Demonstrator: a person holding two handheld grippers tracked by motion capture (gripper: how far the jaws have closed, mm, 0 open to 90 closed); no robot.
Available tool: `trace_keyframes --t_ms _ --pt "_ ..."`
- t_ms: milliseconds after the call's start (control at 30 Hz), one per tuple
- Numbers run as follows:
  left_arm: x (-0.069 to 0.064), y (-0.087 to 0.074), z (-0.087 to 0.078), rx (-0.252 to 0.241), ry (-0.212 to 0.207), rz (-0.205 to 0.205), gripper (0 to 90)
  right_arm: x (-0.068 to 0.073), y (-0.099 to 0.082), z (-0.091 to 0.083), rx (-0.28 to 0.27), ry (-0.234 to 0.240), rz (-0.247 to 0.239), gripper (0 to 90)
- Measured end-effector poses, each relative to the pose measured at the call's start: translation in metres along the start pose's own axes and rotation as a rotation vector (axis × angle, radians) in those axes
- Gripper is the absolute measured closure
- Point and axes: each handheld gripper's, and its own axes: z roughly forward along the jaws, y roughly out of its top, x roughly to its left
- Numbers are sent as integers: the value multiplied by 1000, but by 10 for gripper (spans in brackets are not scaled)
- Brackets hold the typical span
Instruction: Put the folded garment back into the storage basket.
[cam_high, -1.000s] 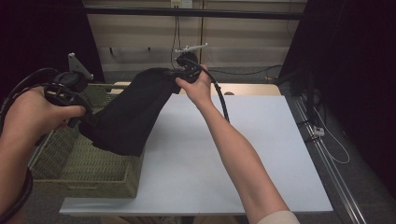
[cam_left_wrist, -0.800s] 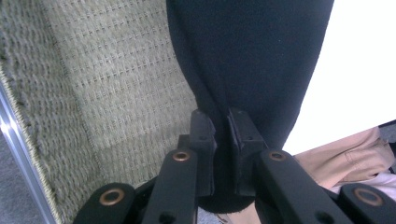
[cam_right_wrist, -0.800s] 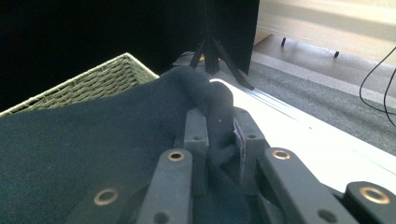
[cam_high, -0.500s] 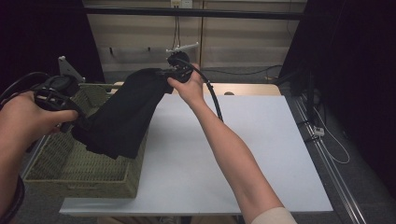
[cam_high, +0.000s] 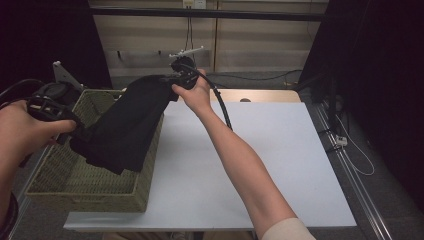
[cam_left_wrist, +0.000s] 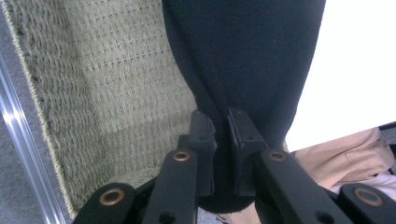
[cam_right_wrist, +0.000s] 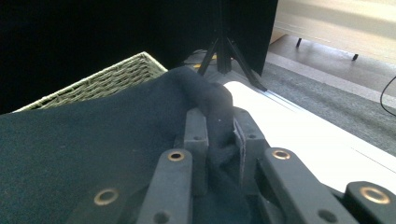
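A black cloth (cam_high: 125, 125) hangs stretched between my two grippers, over the right wall of a woven green basket (cam_high: 55, 170). My left gripper (cam_high: 70, 127) grips the cloth's near end above the basket; its jaws press on the fabric (cam_left_wrist: 247, 70) in the left gripper view (cam_left_wrist: 219, 135). Farther back, my right gripper (cam_high: 172, 80) is held higher and clamps the cloth's far end. A fold of fabric (cam_right_wrist: 210, 107) is bunched between its jaws (cam_right_wrist: 217, 135) in the right gripper view.
The basket stands on the left end of a white table (cam_high: 260, 150). A black cable (cam_high: 222, 107) trails from the right gripper along the forearm. A tripod (cam_right_wrist: 226, 51) stands on the floor beyond the table, with dark curtains on both sides.
Both hands have carried the cloth to the left, so it now hangs over the basket's wall and interior instead of over the table's left part.
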Motion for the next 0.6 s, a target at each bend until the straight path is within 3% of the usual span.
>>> trace_keyframes --t_ms 600 --pt "10 -8 6 18 1 -25 821 8 0 16 6 21 -8 789"
